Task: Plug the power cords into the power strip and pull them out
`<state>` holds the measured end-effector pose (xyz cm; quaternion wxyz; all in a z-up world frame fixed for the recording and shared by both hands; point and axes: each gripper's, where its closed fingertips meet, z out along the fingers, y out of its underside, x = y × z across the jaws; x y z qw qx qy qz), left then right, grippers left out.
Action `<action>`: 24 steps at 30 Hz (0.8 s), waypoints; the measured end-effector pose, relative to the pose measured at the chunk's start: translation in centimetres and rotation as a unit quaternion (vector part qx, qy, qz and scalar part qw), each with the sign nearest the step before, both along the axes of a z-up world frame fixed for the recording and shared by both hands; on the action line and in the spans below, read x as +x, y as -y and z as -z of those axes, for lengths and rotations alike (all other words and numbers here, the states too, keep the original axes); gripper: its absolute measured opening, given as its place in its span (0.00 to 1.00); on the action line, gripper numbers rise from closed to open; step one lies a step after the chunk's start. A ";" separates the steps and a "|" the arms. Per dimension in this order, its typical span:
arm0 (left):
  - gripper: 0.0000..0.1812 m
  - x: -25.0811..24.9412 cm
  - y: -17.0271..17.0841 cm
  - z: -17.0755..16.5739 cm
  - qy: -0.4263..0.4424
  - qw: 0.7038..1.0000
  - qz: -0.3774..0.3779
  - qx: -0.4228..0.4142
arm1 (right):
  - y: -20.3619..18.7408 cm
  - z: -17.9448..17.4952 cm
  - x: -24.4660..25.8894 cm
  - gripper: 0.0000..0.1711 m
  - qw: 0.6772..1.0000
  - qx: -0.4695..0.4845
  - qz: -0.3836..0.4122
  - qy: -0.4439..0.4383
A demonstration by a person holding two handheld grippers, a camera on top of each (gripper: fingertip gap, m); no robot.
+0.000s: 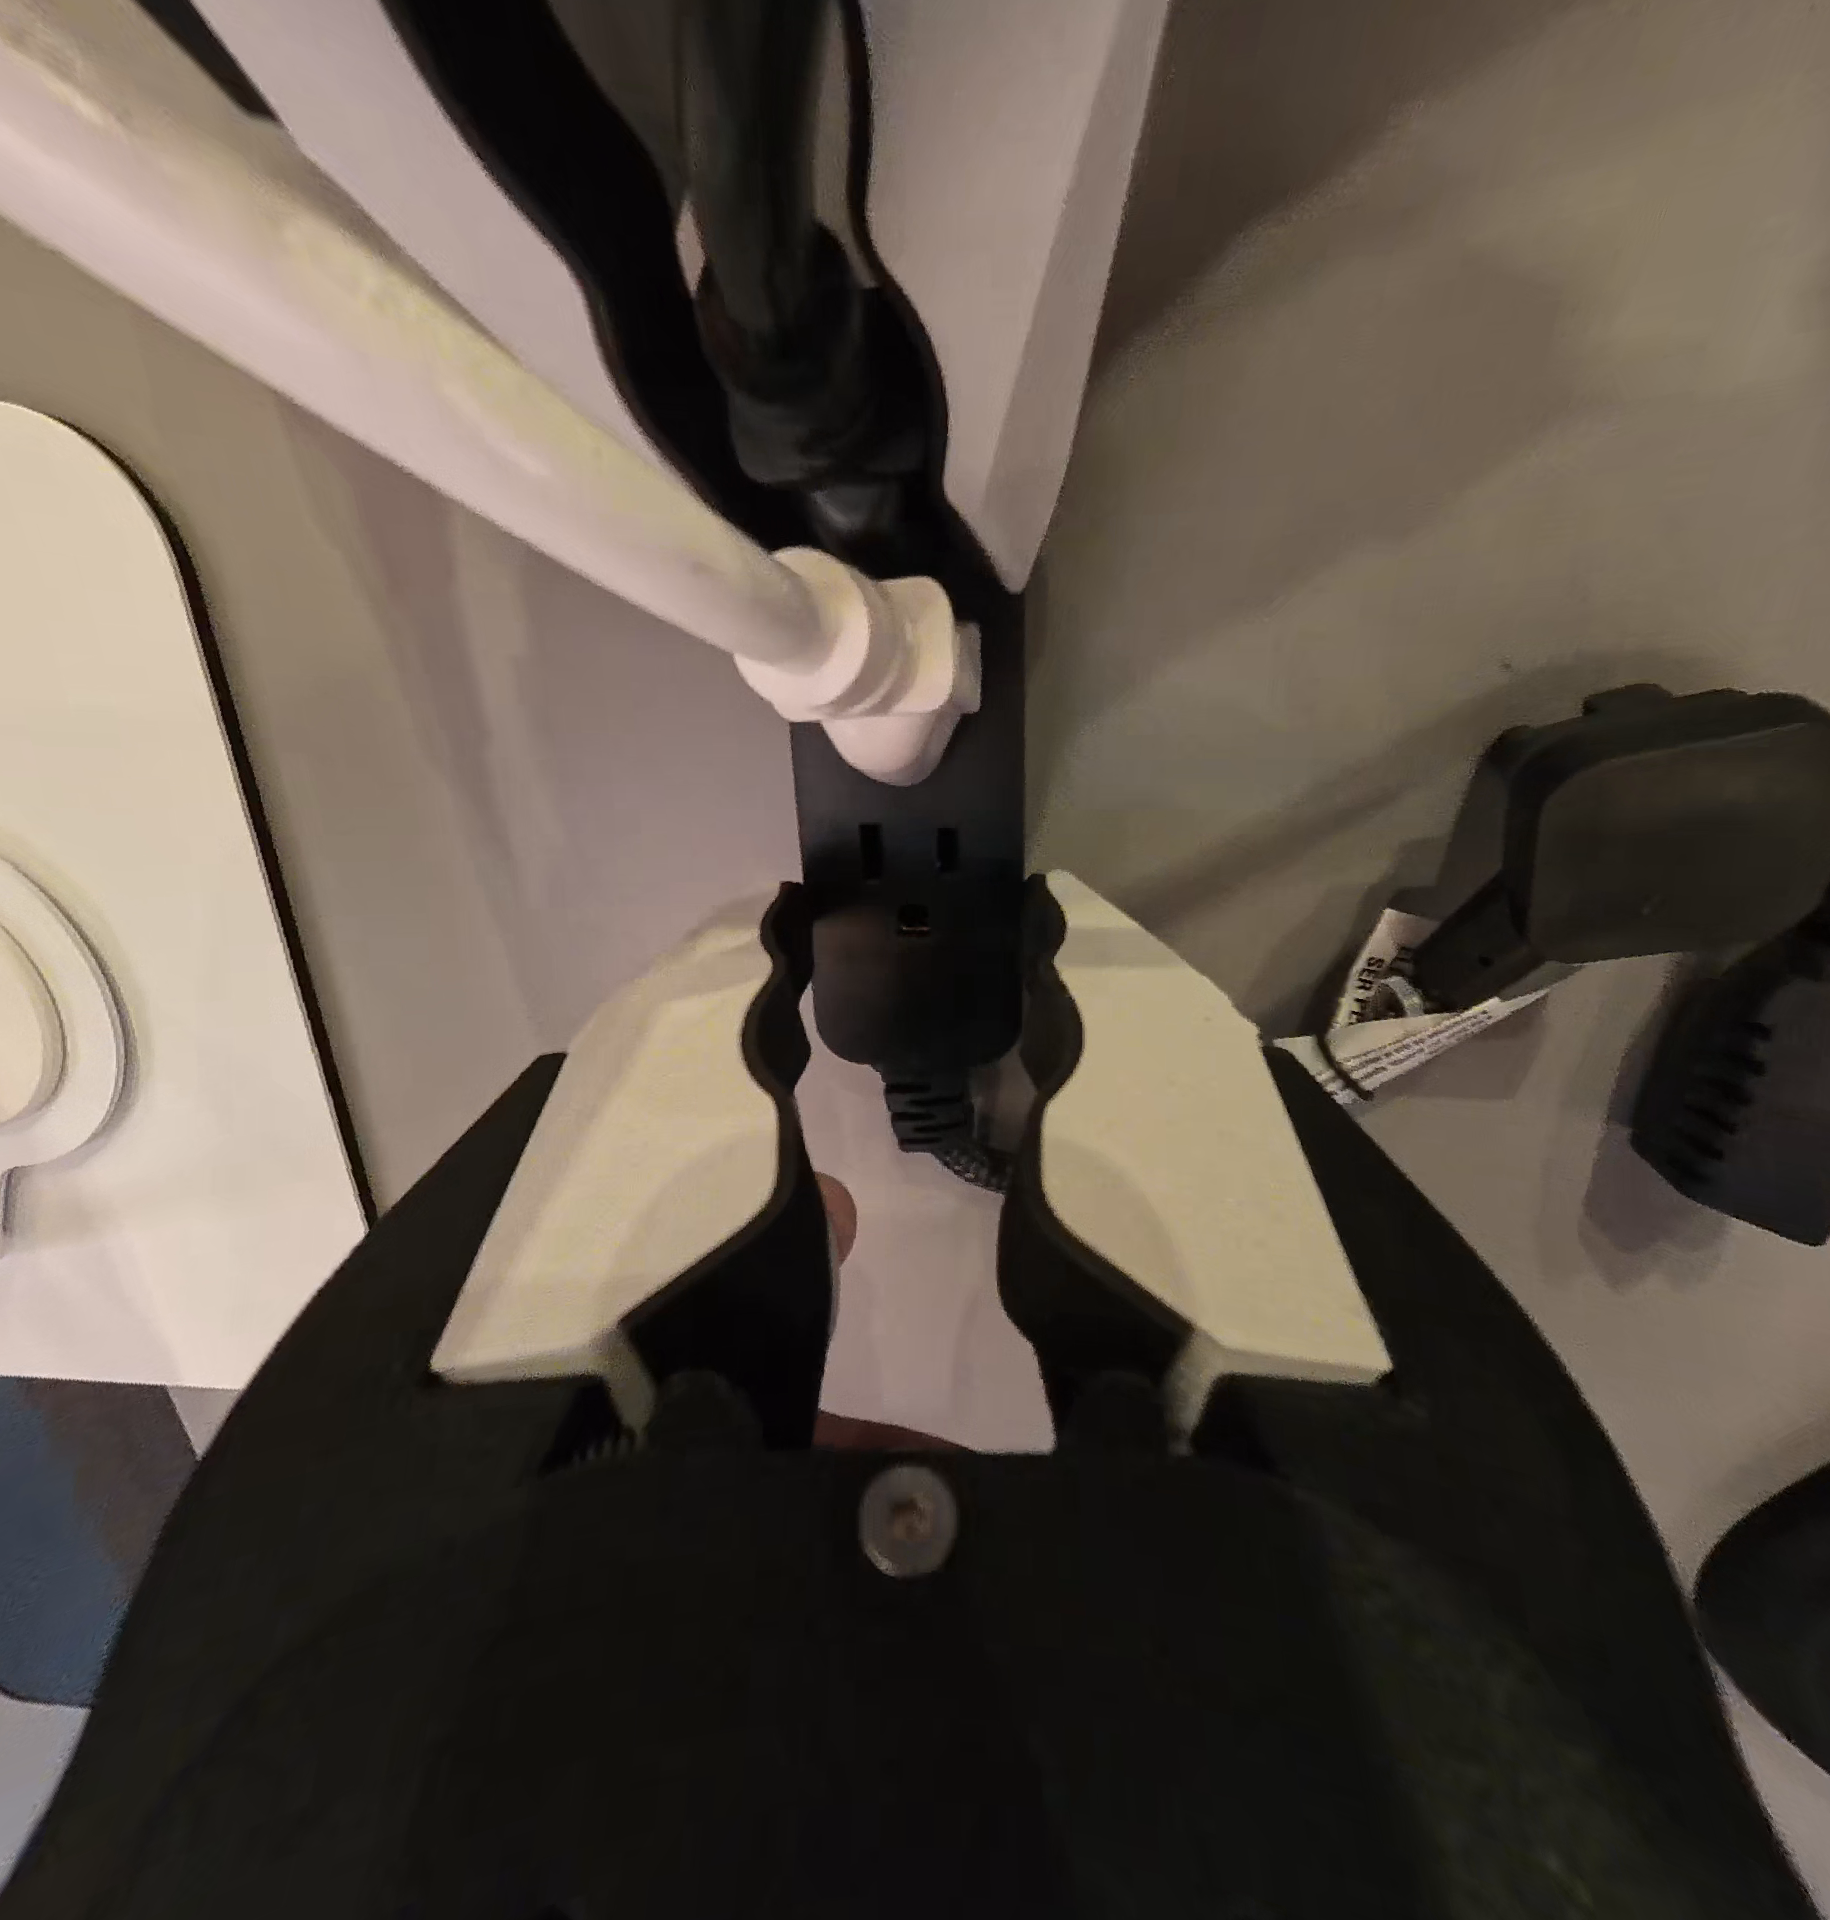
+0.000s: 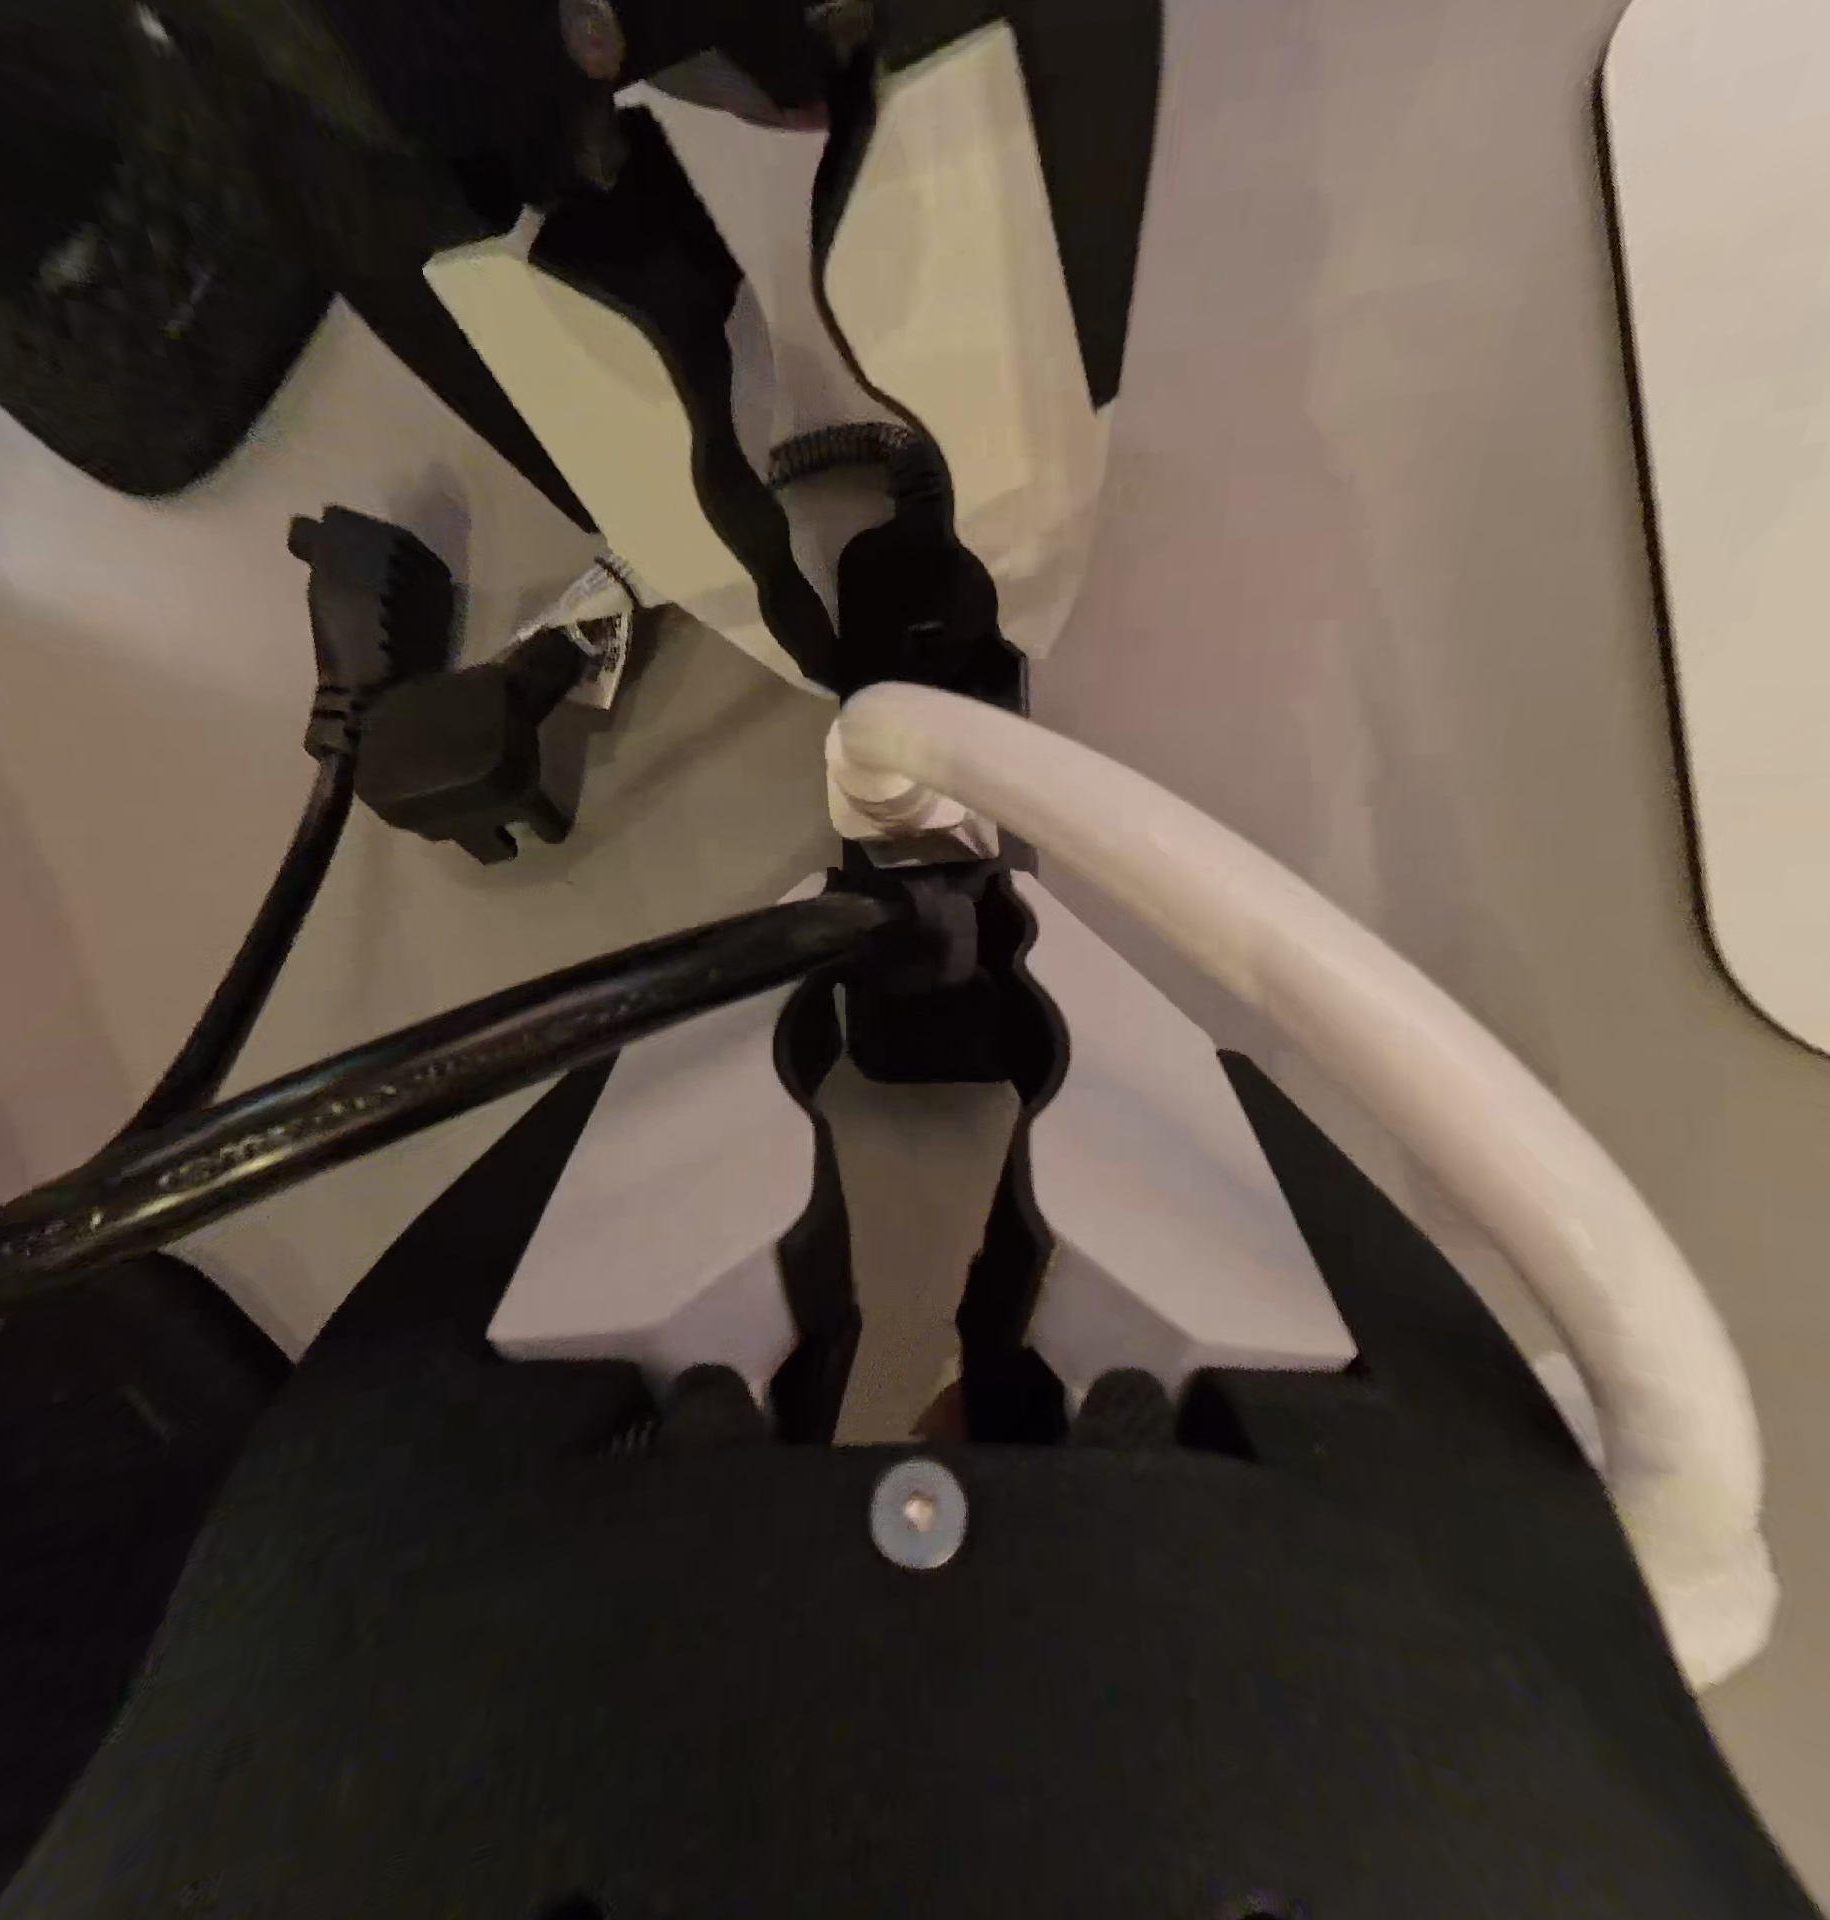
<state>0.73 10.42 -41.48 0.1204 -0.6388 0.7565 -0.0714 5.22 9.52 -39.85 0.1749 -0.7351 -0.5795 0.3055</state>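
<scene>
Left wrist view: jaws clamp black plug (image 1: 916,977).

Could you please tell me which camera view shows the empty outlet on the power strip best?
The left wrist view: the empty outlet faces the camera on the power strip, between the white plug and the black plug. In the right wrist view, plugs and cords hide it.

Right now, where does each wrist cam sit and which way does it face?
Left wrist view: rides the left tool, looking along the power strip from its cord end; its own fingers clamp that end.
Right wrist view: rides the right tool, looking down the strip from the opposite end; its own fingers clamp the black plug.
Shared: the strip, the white plug, the loose plug on the table, and each other's tool.
</scene>
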 end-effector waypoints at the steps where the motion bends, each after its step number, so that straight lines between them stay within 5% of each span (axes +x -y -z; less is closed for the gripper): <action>1: 0.21 0.0 0.0 0.0 0.001 1.000 -0.001 0.001 | 0.0 0.0 0.0 0.13 1.000 -0.004 0.007 -0.007; 14: 0.22 0.2 0.0 0.2 -0.019 1.000 0.001 0.016 | 0.3 0.1 0.2 0.13 0.952 0.293 -0.026 0.088; 24: 0.23 0.8 0.1 0.7 -0.017 0.999 0.014 0.032 | 0.7 0.1 0.2 0.12 0.981 0.189 0.010 0.045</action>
